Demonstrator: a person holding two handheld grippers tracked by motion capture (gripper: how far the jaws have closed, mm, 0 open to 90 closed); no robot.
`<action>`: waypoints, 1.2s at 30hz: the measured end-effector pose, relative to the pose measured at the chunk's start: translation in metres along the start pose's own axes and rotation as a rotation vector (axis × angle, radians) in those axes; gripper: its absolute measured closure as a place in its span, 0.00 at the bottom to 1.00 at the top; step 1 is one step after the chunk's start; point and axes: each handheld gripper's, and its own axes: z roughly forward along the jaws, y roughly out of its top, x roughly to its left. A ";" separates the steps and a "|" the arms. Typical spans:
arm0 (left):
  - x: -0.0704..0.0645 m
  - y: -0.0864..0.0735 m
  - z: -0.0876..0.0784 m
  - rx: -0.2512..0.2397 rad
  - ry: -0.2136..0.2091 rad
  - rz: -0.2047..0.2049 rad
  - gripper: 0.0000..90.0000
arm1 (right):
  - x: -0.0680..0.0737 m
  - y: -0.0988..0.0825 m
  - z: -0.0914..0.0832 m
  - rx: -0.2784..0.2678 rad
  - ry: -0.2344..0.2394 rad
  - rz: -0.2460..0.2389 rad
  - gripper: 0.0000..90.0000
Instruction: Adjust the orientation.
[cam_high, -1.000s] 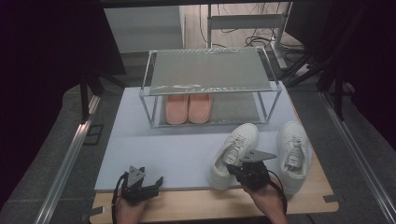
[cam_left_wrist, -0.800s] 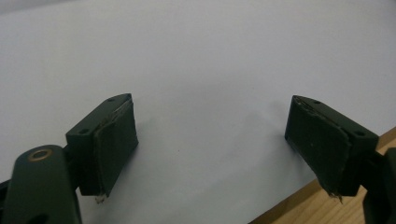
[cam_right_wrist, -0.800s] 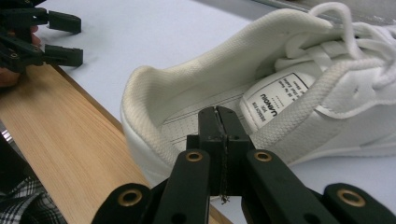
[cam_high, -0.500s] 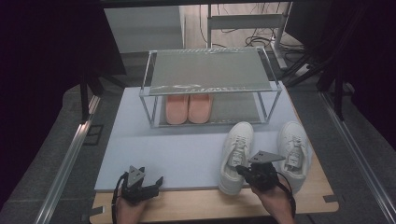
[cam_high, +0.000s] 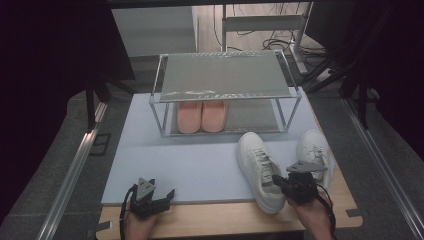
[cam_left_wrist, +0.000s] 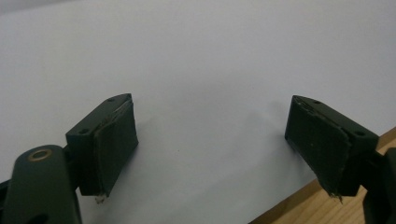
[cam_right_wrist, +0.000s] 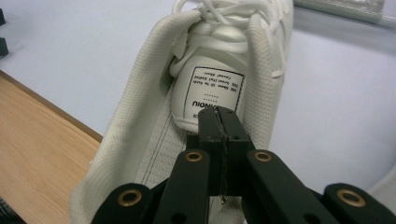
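A white sneaker (cam_high: 257, 167) lies on the pale mat (cam_high: 200, 165), toe toward the rack, heel over the wooden table edge. My right gripper (cam_high: 280, 182) is at its heel, jaws pressed together with the tips inside the shoe's opening. In the right gripper view the shut jaws (cam_right_wrist: 219, 116) rest over the labelled tongue of the sneaker (cam_right_wrist: 154, 102), and nothing shows between the pads. A second white sneaker (cam_high: 315, 150) lies just to the right. My left gripper (cam_high: 167, 197) rests at the mat's front left. Its jaws (cam_left_wrist: 215, 154) stand wide open over bare mat.
A metal two-level rack (cam_high: 225, 75) stands at the back of the mat, with a pair of pink shoes (cam_high: 202, 116) on its lower shelf. A strip of wooden table (cam_high: 215, 220) runs along the front. Metal rails flank both sides.
My right gripper has moved to the right and the sneaker's heel has swung with it, so the shoe now points toward the rack. The left gripper has stayed still.
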 end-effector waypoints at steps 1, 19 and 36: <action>0.000 0.000 0.000 0.000 0.000 0.000 0.18 | 0.000 0.000 -0.001 0.001 -0.001 -0.003 1.00; 0.000 0.000 0.000 0.001 0.000 0.001 0.18 | -0.009 0.017 -0.019 -0.029 -0.020 0.018 0.75; 0.000 0.000 0.000 0.001 0.000 0.001 0.18 | -0.013 0.030 0.011 0.045 -0.075 0.053 0.77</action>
